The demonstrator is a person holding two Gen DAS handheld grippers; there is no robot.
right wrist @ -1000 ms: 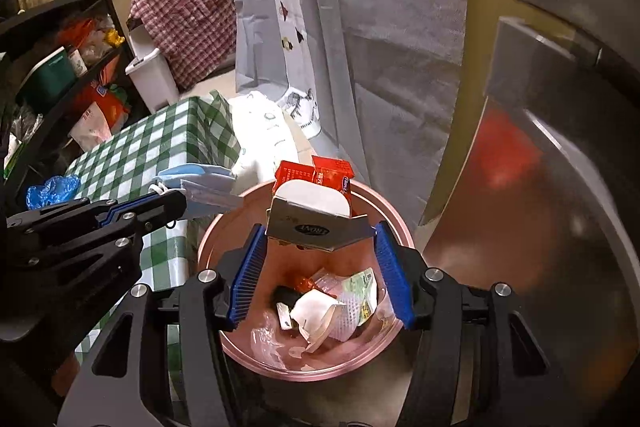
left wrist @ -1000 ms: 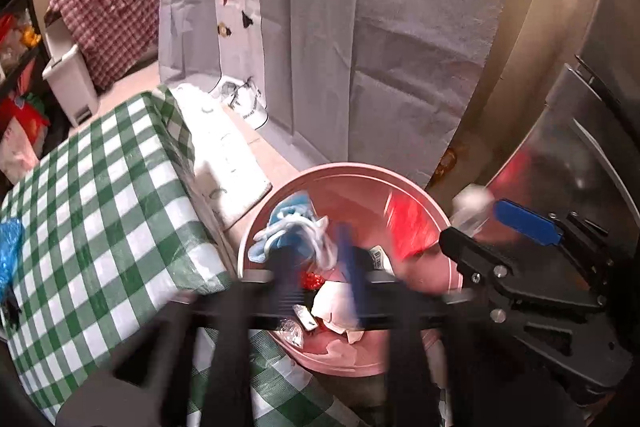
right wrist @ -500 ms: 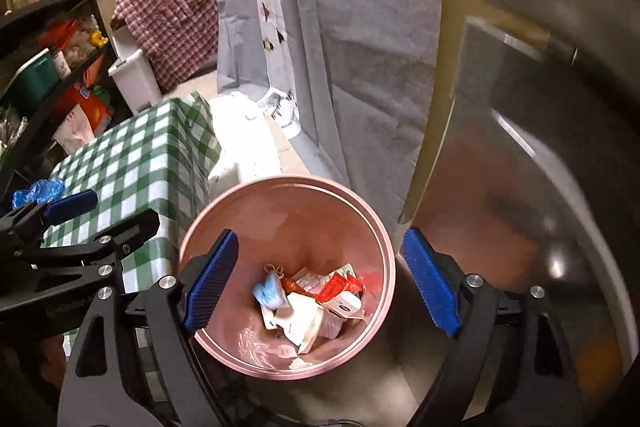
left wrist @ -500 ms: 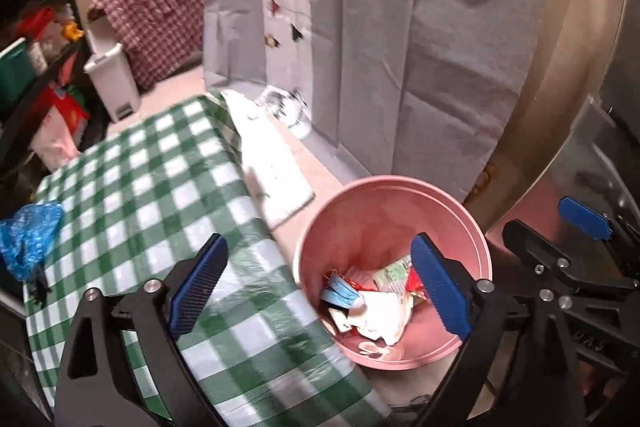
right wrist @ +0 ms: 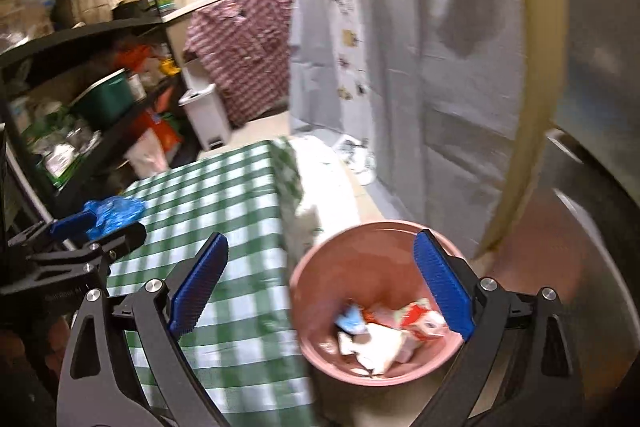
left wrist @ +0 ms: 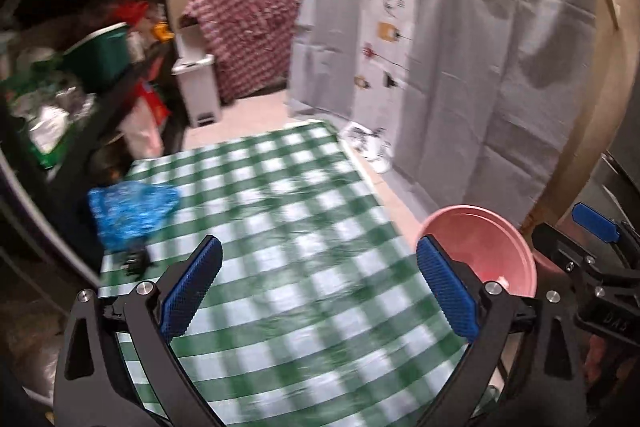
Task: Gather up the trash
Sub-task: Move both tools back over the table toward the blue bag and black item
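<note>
While both tools gape wide and empty, blur smears the bin's trash.

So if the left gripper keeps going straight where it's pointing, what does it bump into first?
Probably the green checked tablecloth. The left gripper is open and empty, aimed down at bare cloth. The blue crumpled bag lies off to its left, the pink bin to its right. Depth is unclear.

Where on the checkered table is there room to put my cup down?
Most of the green checked tablecloth is bare, from the blue crumpled bag at its left edge across to the side by the pink bin. The bin is crowded with wrappers, and the shelves are packed.
</note>
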